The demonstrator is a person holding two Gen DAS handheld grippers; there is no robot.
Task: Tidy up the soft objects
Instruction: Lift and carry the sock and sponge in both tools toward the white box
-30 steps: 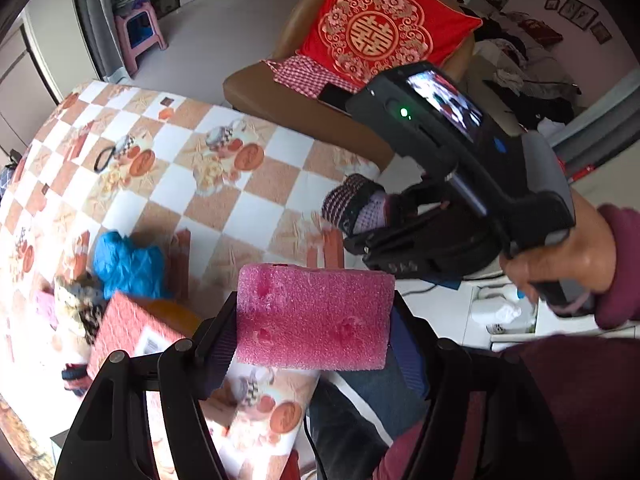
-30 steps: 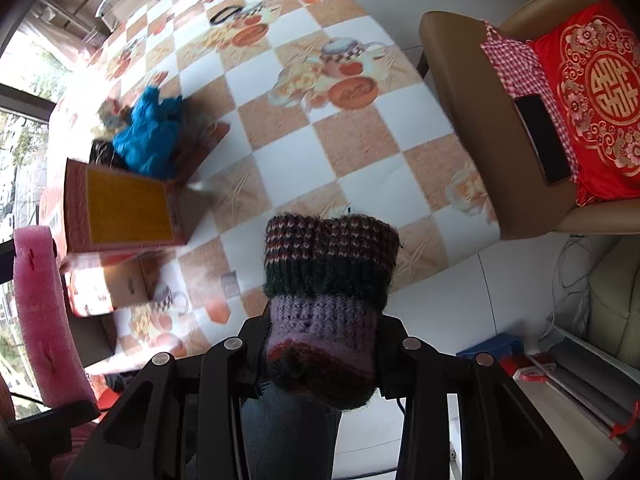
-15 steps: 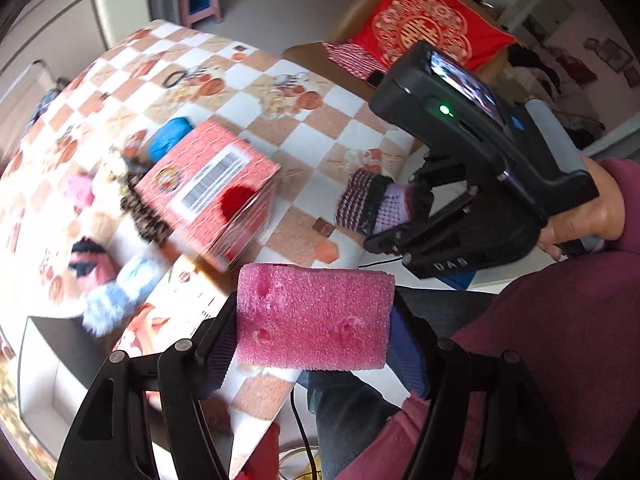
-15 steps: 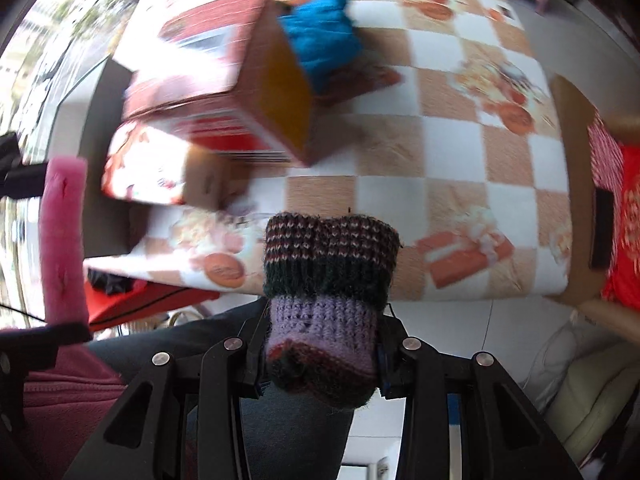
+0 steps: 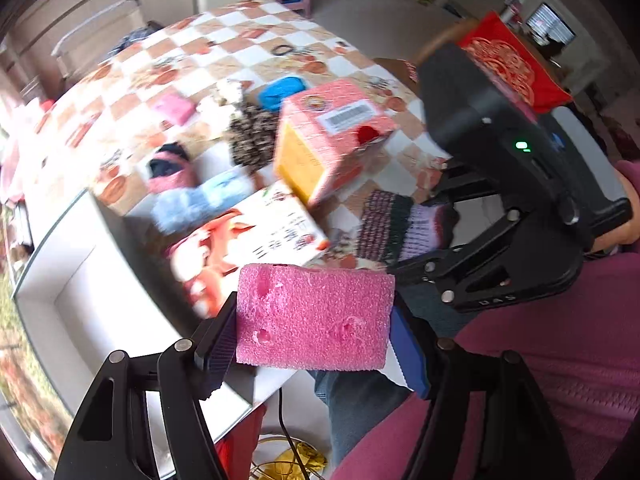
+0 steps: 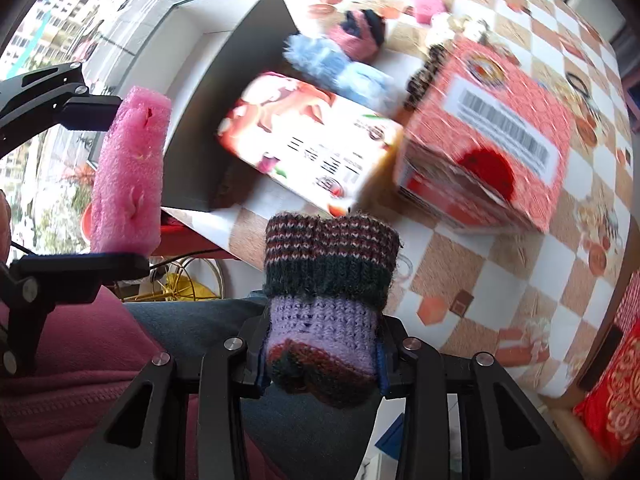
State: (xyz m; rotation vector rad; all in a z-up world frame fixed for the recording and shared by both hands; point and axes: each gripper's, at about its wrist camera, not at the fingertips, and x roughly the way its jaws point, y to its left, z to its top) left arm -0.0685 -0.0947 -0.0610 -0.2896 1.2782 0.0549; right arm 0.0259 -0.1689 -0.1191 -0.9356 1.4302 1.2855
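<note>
My left gripper is shut on a pink foam block, held in the air off the table's near edge; the block also shows in the right wrist view. My right gripper is shut on a striped knitted sock, purple with dark bands, also seen in the left wrist view. An open white box stands on the table at the left, its wall also in the right wrist view. Other soft items lie on the table: a fluffy blue piece, a pink and navy knit, a blue cloth.
A red carton and a flat printed box lie on the checkered tablecloth near the white box. A chair with a red cushion stands beyond the table. My lap is below both grippers.
Both grippers have swung left along the table edge, keeping their loads. The white box, printed box and more soft items have come into view; the red carton now sits nearer the centre.
</note>
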